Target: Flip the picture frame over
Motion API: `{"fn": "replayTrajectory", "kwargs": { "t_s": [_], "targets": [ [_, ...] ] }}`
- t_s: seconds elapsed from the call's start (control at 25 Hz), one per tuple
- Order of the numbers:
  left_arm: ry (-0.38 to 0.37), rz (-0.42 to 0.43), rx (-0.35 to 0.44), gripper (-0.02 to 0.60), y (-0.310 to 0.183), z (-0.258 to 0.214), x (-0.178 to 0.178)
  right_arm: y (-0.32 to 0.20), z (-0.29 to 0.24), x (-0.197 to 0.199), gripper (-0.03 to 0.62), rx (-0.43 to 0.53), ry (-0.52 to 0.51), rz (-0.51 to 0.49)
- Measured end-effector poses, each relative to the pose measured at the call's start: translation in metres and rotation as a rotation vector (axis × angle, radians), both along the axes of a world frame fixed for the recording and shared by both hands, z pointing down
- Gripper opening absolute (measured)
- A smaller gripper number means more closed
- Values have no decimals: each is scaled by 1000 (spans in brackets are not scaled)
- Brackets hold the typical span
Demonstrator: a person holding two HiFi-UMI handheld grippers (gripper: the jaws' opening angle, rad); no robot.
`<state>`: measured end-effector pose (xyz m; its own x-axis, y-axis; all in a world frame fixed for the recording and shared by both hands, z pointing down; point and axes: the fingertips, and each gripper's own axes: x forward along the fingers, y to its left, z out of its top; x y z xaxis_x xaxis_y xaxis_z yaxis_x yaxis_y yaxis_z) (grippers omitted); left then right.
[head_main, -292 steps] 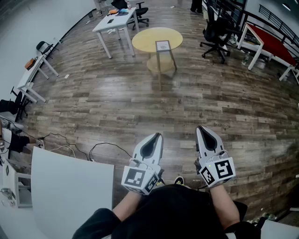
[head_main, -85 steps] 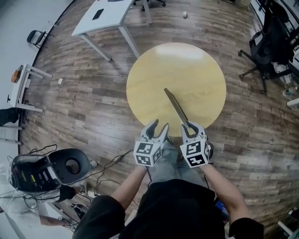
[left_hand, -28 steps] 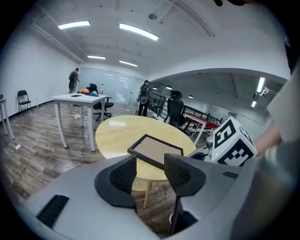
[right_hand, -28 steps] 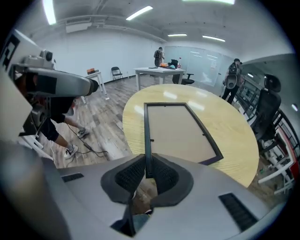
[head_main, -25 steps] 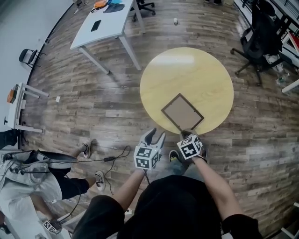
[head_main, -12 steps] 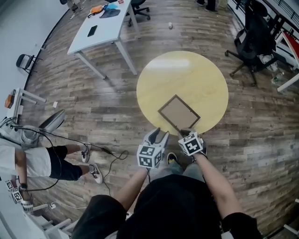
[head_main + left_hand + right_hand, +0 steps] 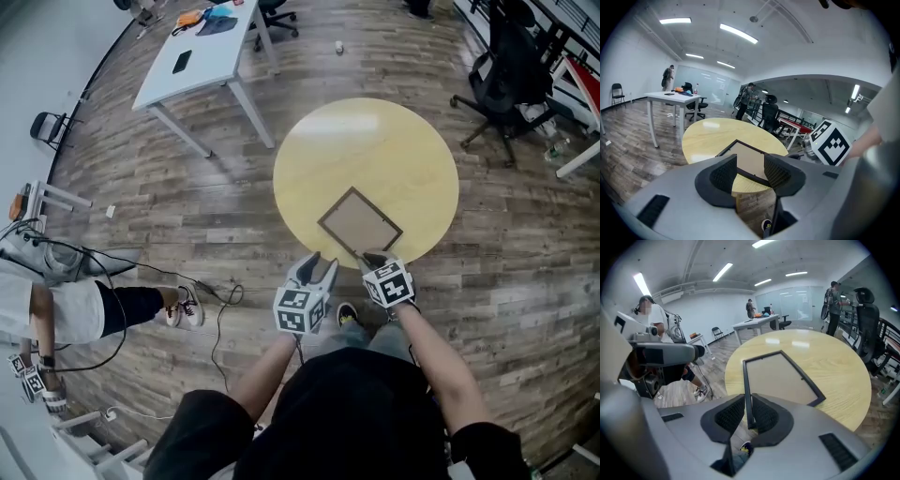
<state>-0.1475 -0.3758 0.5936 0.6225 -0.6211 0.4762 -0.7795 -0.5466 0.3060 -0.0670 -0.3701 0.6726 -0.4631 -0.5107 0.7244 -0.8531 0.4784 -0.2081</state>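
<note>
Head view with both gripper views. One dark-framed rectangular picture frame (image 7: 359,223) lay on the single round yellow wooden table (image 7: 366,141), set diamond-wise, with its near corner at the table's near rim. The frame enclosed one plain brown panel, which faced upward; small clips showed along its inner edge in the right gripper view.

Two grey two-jaw grippers were present, each bearing one cube with square markers. The right gripper (image 7: 373,258) was clamped on the picture frame (image 7: 780,376): its ribbed pads pressed from either side on the thin dark rail at the near corner, with a shoe and floor visible below them. The left gripper (image 7: 316,262) hung just beside the right gripper, short of the table rim, with its jaws apart and nothing gripped; the frame (image 7: 750,161) and the table edge (image 7: 717,136) were seen through the gap.

Beyond the round table stood one white rectangular table (image 7: 202,61) carrying a small dark flat item and, at its far end, orange and blue items. One black office chair (image 7: 506,70) stood at the upper right. One person in a white shirt (image 7: 52,309) was at the left, on the wooden plank floor (image 7: 187,216).
</note>
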Motion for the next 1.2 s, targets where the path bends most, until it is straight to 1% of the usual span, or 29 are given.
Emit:
{"fn": "replayTrajectory", "kwargs": {
  "t_s": [0.16, 0.24, 0.28, 0.36, 0.4, 0.52, 0.6, 0.68, 0.76, 0.84, 0.96, 1.2],
  "targets": [
    [53, -18, 3, 190, -2, -16, 5, -14, -60, 5, 55, 177, -92, 7],
    [70, -25, 29, 163, -2, -33, 9, -18, -99, 10, 55, 272, -123, 21],
    [78, -31, 48, 145, -3, -43, 11, -20, -117, 13, 55, 315, -132, 30],
    [96, -50, 87, 80, -2, -64, 15, -20, -153, 20, 54, 395, -152, 50],
    [106, -59, 109, 66, -1, -76, 17, -19, -170, 23, 55, 433, -163, 58],
    [123, -69, 187, 43, 1, -113, 26, -15, -220, 29, 54, 538, -199, 63],
    [115, -62, 244, 35, 1, -138, 33, -12, -251, 33, 54, 595, -231, 56],
    [96, -48, 294, 32, 4, -160, 41, -6, -278, 39, 55, 637, -271, 49],
    [83, -29, 323, 32, 11, -174, 51, 3, -300, 49, 55, 670, -310, 46],
    [83, -19, 326, 32, 16, -182, 61, 11, -321, 64, 54, 700, -337, 58],
    [80, -21, 330, 32, 17, -190, 70, 16, -345, 93, 54, 729, -349, 108],
    [97, -27, 355, 32, 9, -211, 82, 11, -361, 134, 49, 735, -345, 182]
  ]
}}
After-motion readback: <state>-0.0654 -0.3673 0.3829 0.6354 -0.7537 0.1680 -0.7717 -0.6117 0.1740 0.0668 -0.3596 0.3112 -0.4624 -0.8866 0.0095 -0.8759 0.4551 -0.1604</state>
